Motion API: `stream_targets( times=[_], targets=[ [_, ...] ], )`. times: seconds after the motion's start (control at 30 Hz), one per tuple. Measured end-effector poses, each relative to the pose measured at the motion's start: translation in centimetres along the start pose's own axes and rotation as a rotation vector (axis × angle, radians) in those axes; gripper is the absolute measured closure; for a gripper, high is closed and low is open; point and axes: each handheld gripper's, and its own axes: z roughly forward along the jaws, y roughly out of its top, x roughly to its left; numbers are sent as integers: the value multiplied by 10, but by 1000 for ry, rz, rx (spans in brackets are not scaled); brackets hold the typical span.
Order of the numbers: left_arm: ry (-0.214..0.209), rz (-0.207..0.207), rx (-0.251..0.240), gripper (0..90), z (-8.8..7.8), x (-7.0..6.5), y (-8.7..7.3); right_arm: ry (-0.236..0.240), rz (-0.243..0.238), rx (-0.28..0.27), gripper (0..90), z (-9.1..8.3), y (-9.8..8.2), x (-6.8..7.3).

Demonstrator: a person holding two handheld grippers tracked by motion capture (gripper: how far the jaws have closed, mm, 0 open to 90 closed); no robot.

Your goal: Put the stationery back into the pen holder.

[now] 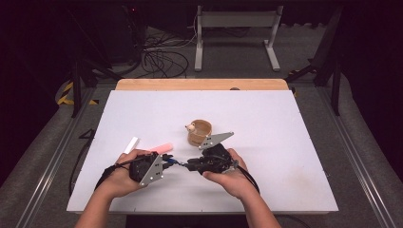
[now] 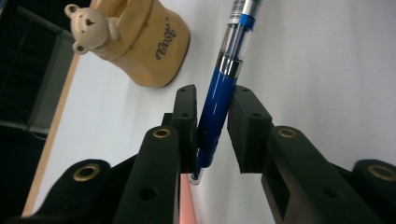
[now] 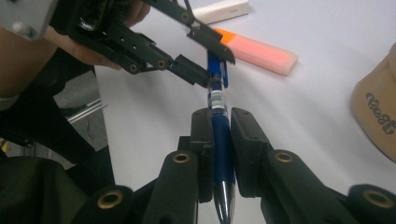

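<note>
A blue pen [image 1: 178,162] hangs level over the white table top [image 1: 266,109], held between both grippers near the front. My left gripper [image 1: 166,159] grips one end; in the left gripper view its jaws [image 2: 212,100] close around the blue barrel [image 2: 219,88], with the clear section pointing away. My right gripper [image 1: 191,166] holds the other end; in the right gripper view its pads [image 3: 219,116] press on the barrel [image 3: 220,140], and the left gripper [image 3: 210,65] clamps the far end.
A tan wooden cup with a small bear figure [image 1: 199,132] stands just behind the right gripper. A pink bar [image 1: 161,147] and a white bar [image 1: 131,144] lie on the table behind the left hand. Bare table stretches to the right and far side.
</note>
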Motion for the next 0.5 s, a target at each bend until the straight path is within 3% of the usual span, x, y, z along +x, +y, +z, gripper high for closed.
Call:
stream_targets(
  times=[0.27,0.5],
  targets=[
    [-49,2,-22,779,0,-2,0,35,10,-5,804,-4,-1,-3],
    [-87,-25,-58,794,-2,-3,0,77,24,-23,802,-8,-1,-6]
  ],
)
